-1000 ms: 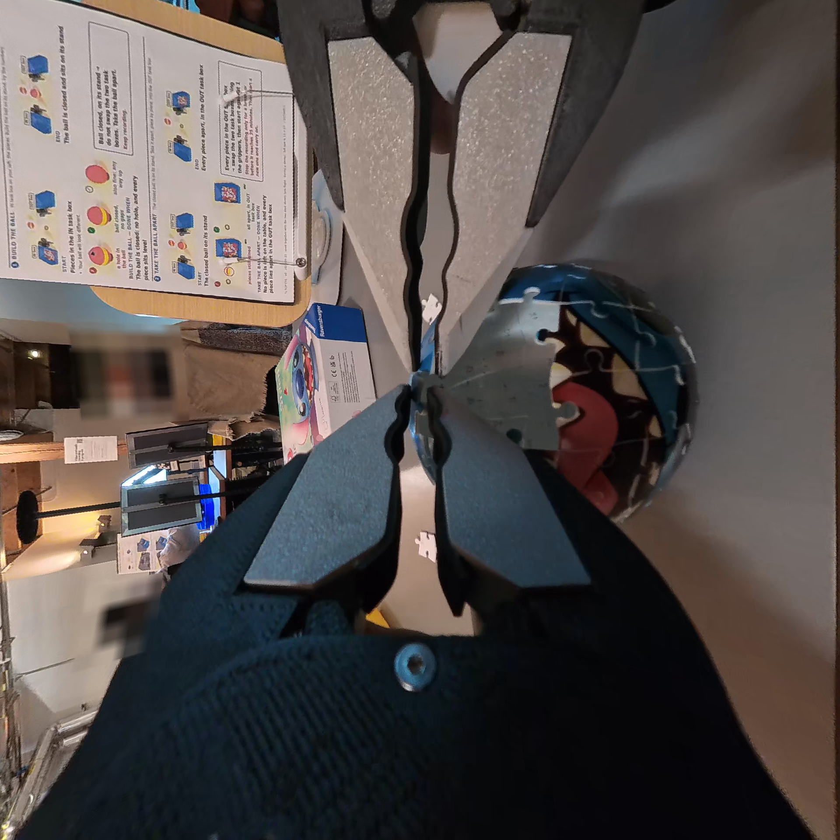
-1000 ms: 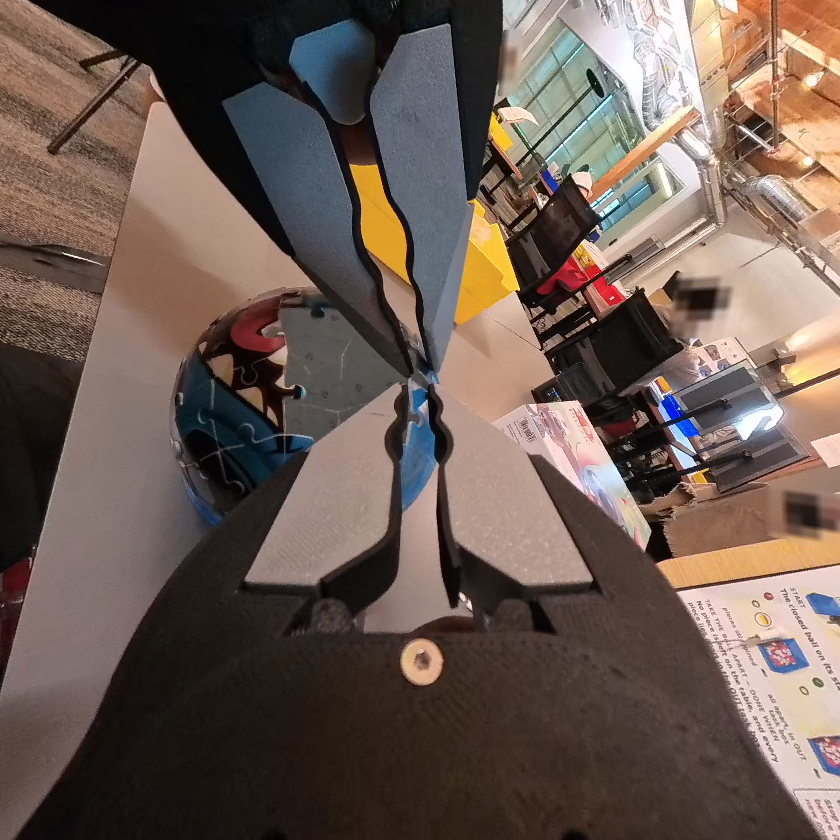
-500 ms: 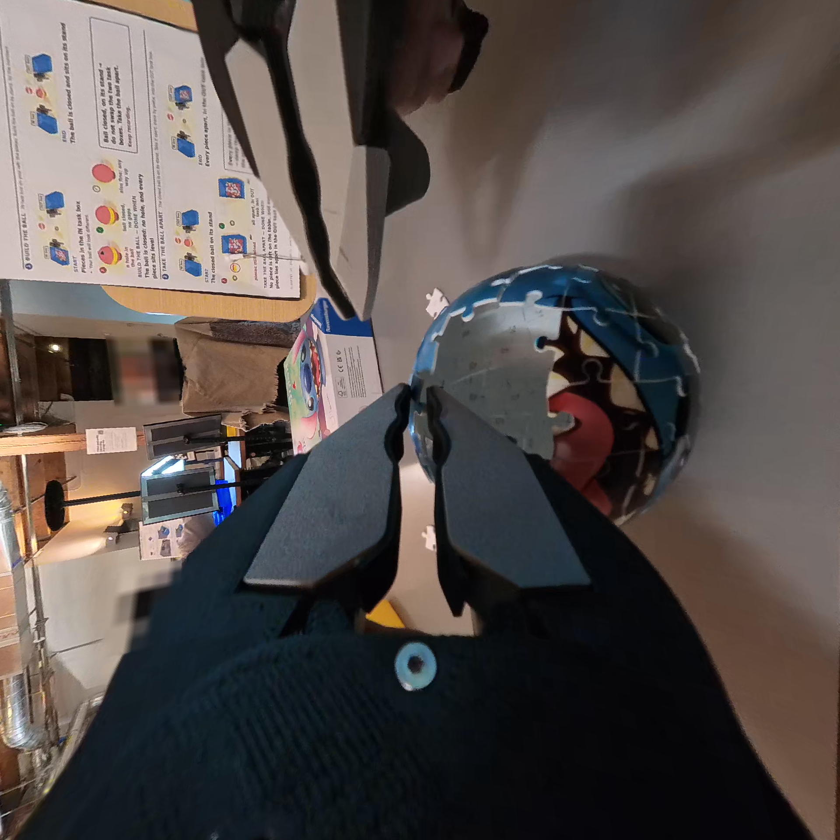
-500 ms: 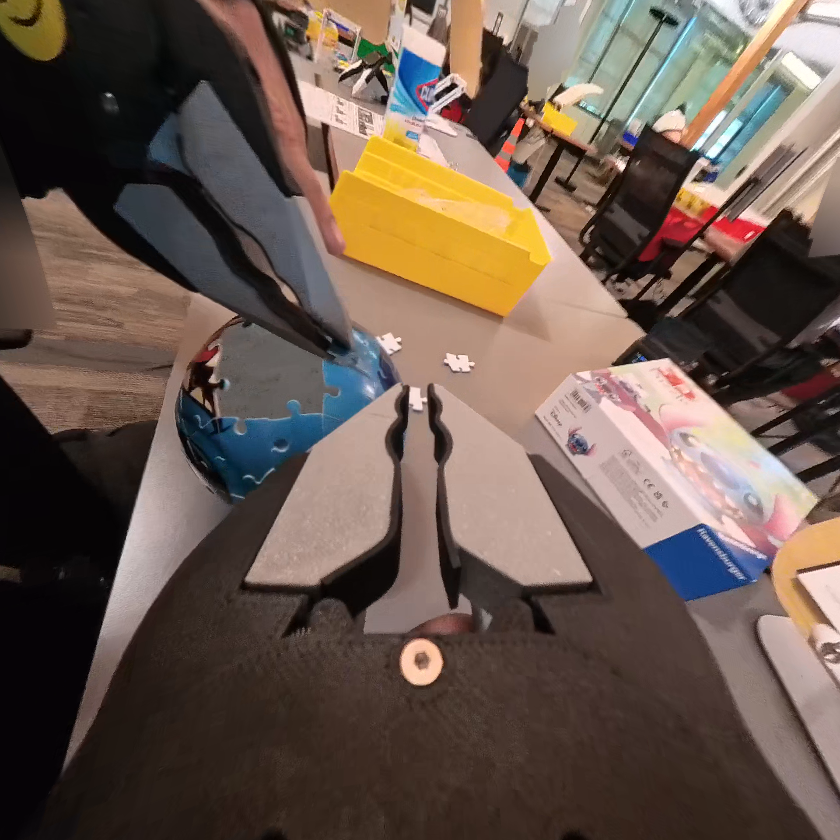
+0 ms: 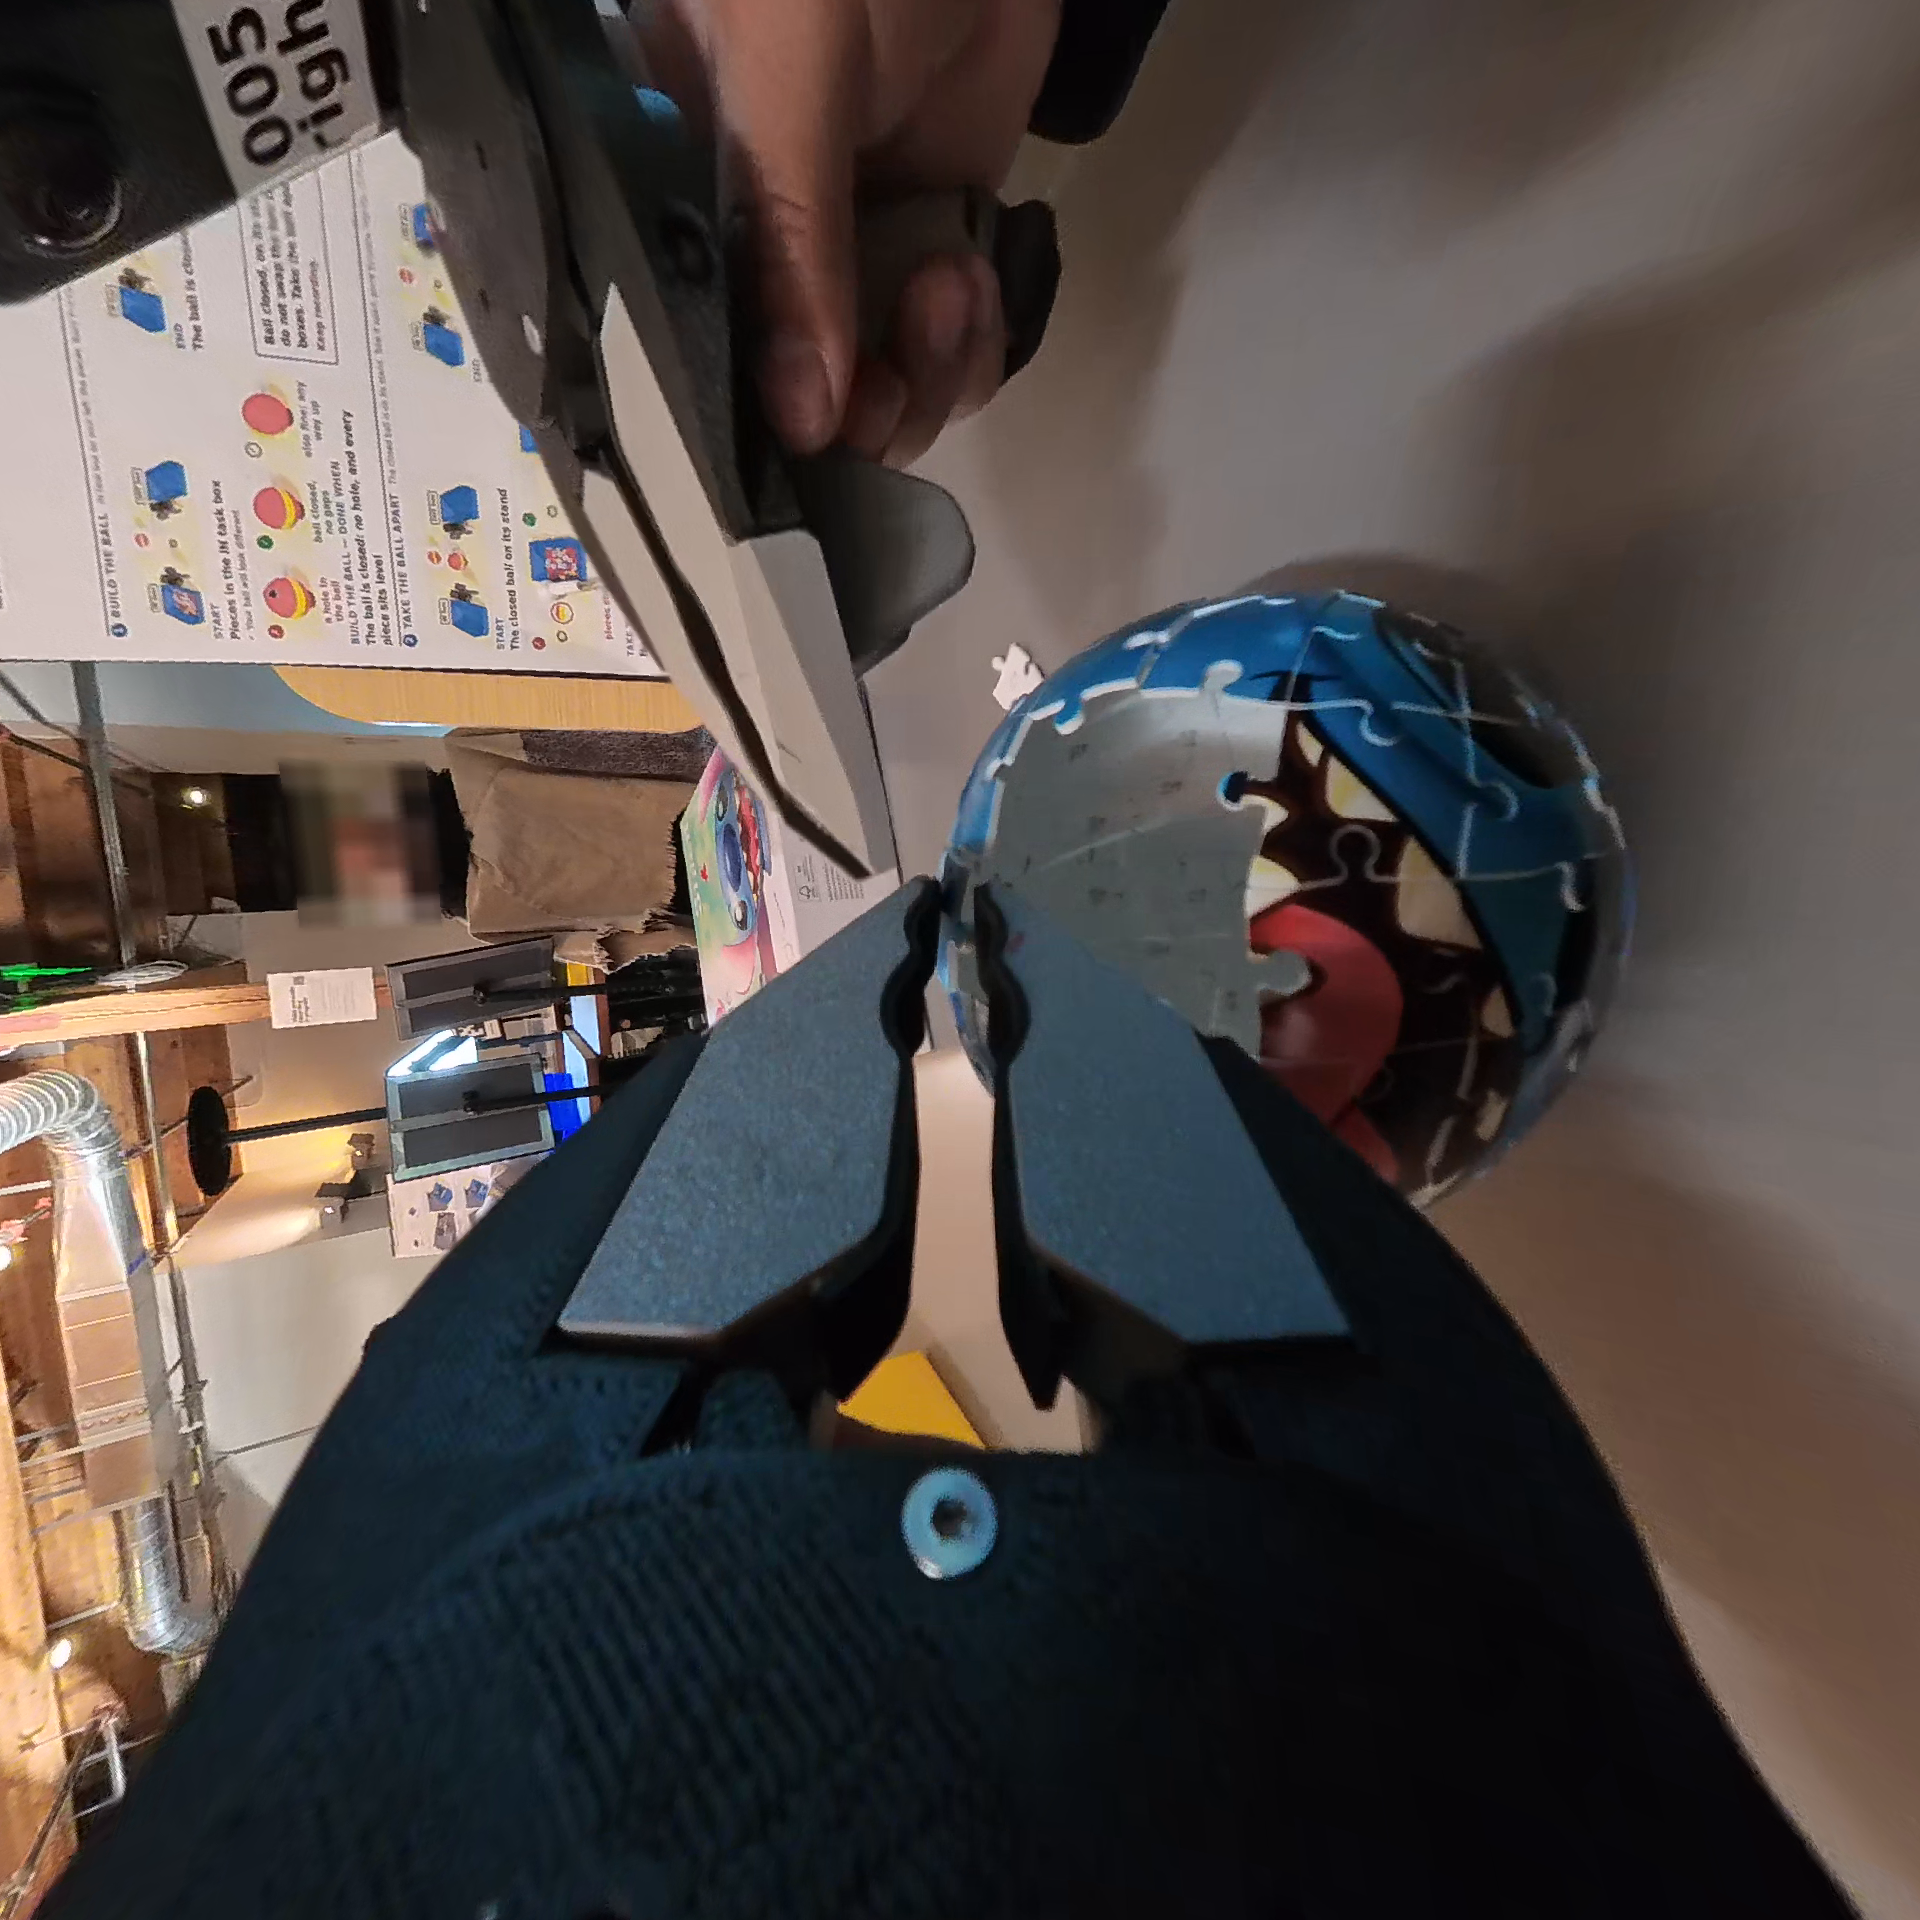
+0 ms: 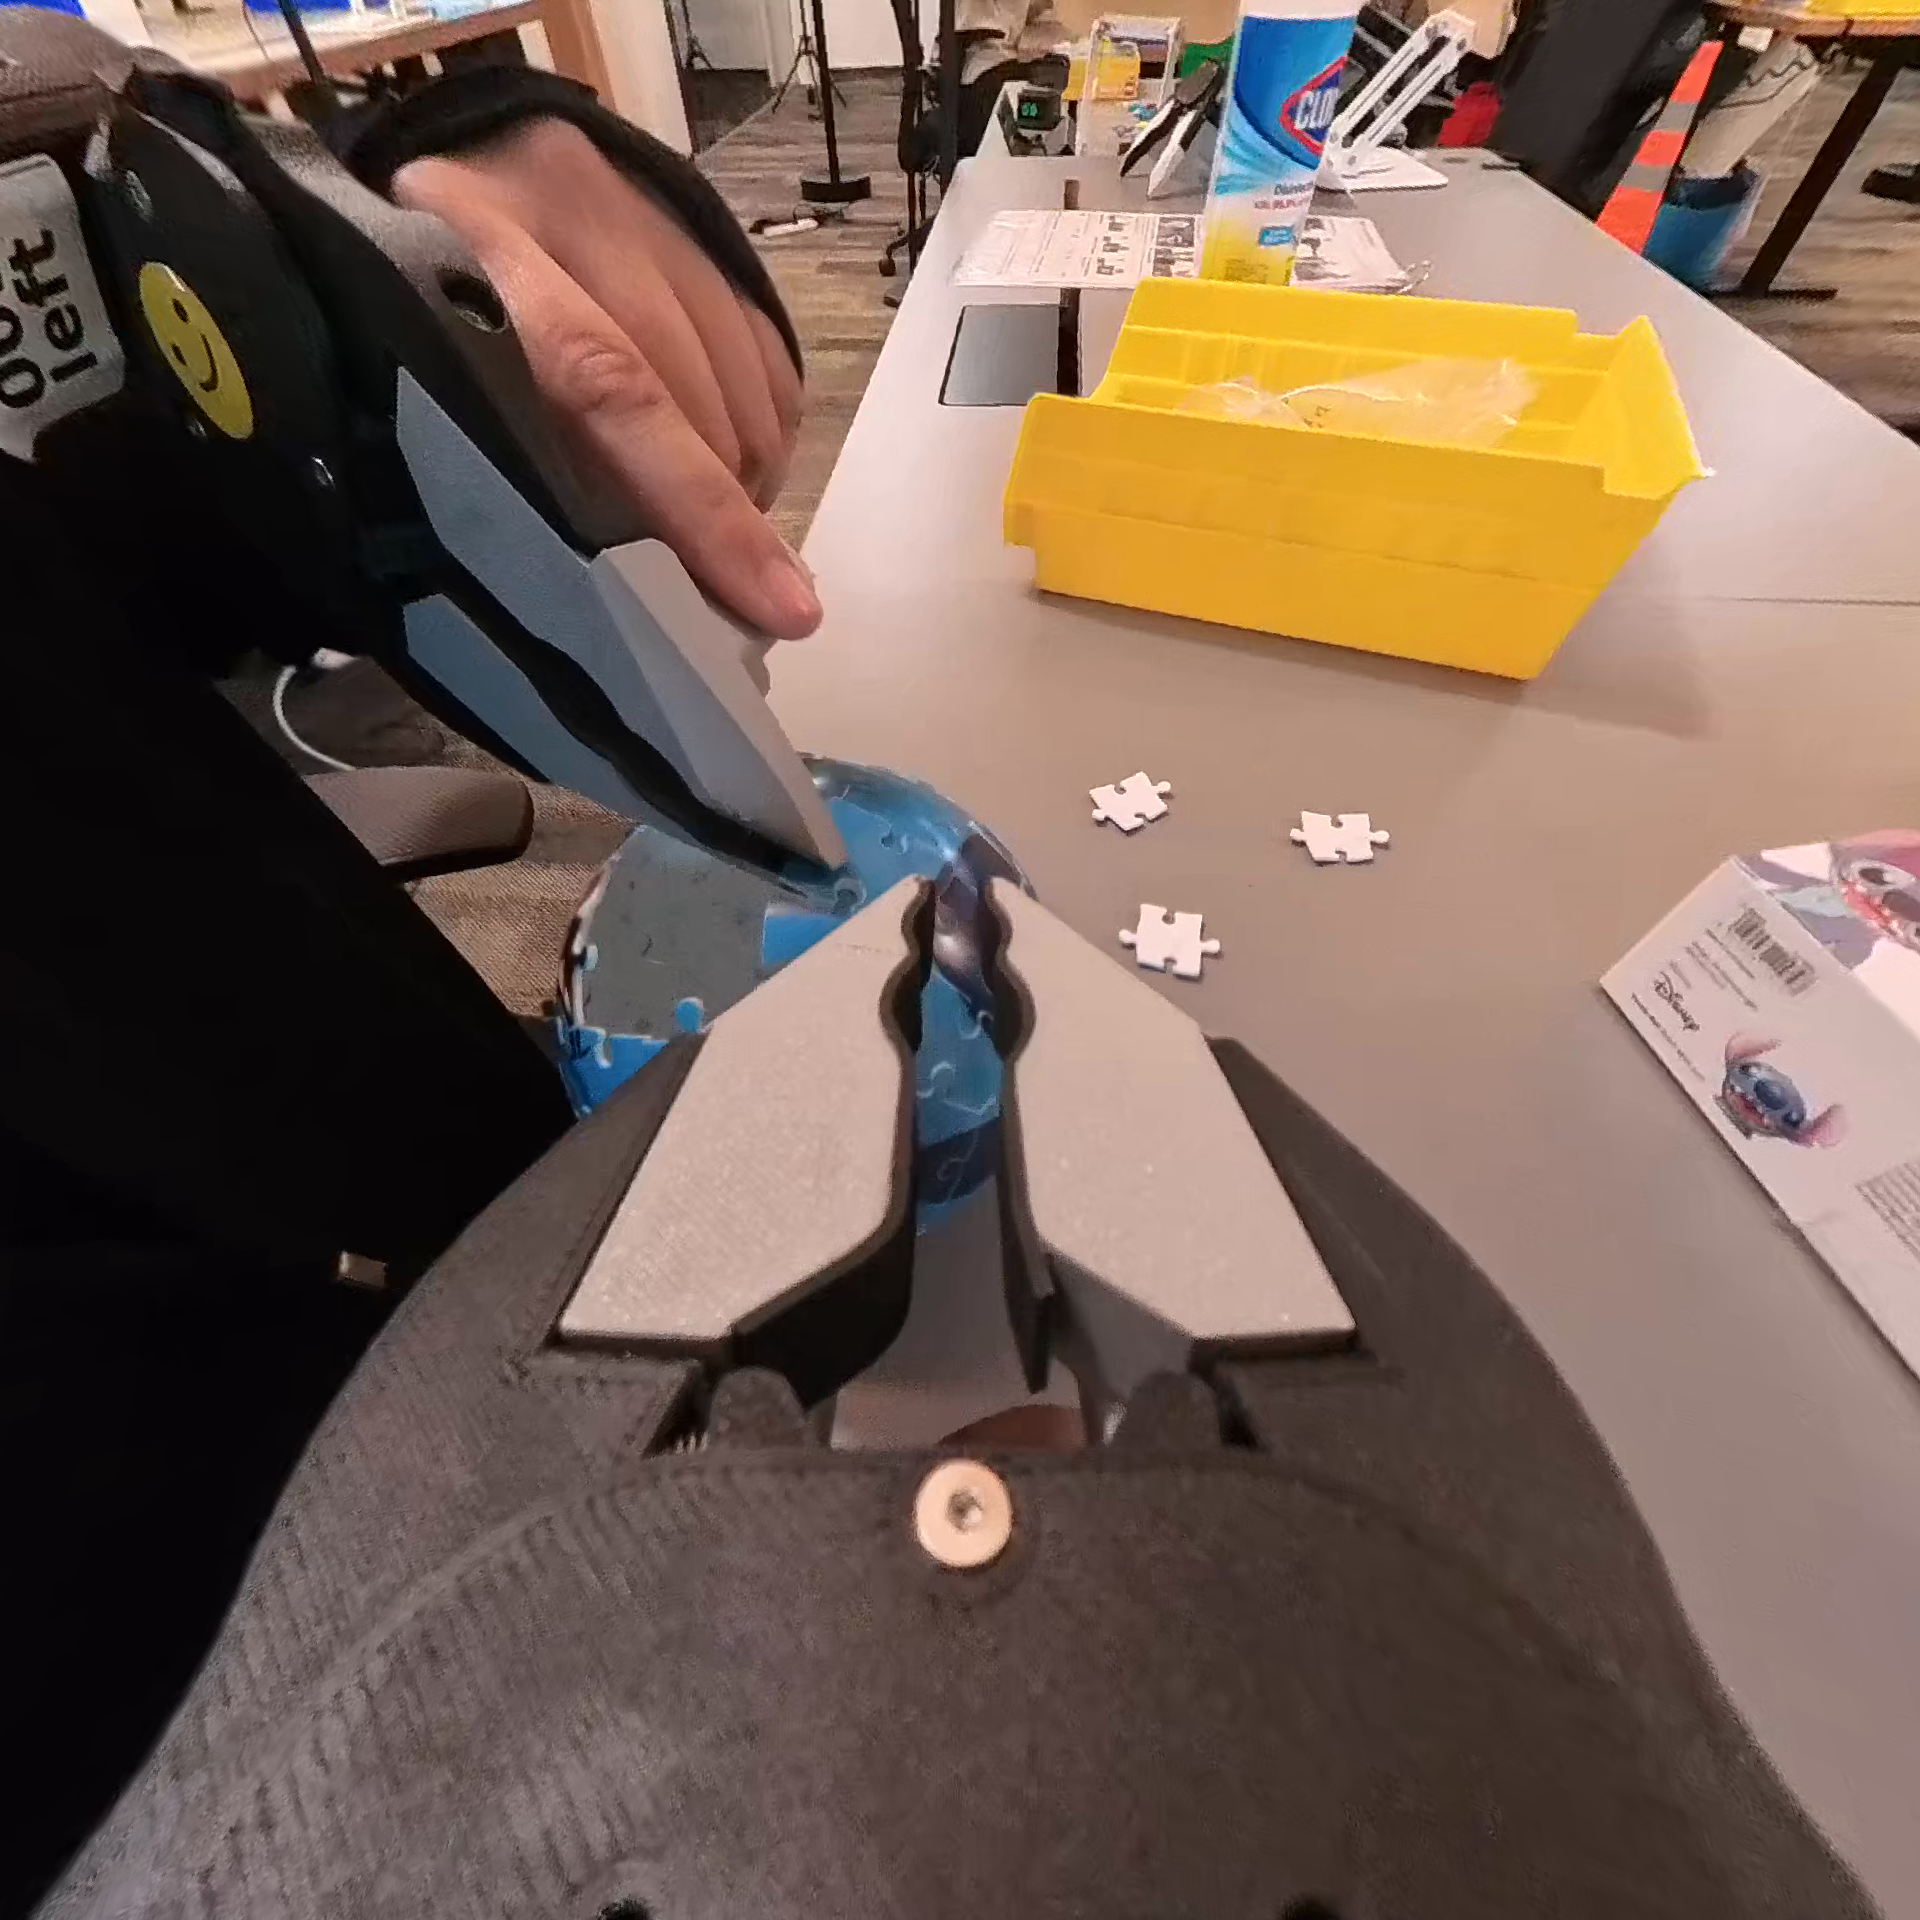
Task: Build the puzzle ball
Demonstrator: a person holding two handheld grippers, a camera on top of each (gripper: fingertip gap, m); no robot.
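Note:
The puzzle ball (image 5: 1434, 831) lies on the grey table (image 5: 1558, 312). It is blue with a red tongue and white teeth, and a large grey patch faces me. My left gripper (image 5: 951, 909) is shut on the ball's rim at the edge of that patch. The right wrist view shows its fingertips (image 6: 816, 847) pinching the same edge of the ball (image 6: 914, 842). My right gripper (image 6: 956, 904) is shut with nothing between its pads, just above the ball. In the left wrist view its fingers (image 5: 800, 727) hang clear of the ball.
Three loose white puzzle pieces (image 6: 1169, 940) lie right of the ball. A yellow bin (image 6: 1351, 468) stands behind them and the puzzle box (image 6: 1787, 1039) is at the right. An instruction sheet (image 5: 260, 468) lies farther off. A person's hand (image 6: 644, 364) holds the left gripper. Only a small space, under 4 cm, lies between the two pairs of fingers.
A second ago both grippers' tips met at the ball's rim. My right gripper has pulled away and back, staying shut. My left gripper keeps its pinch on the rim.

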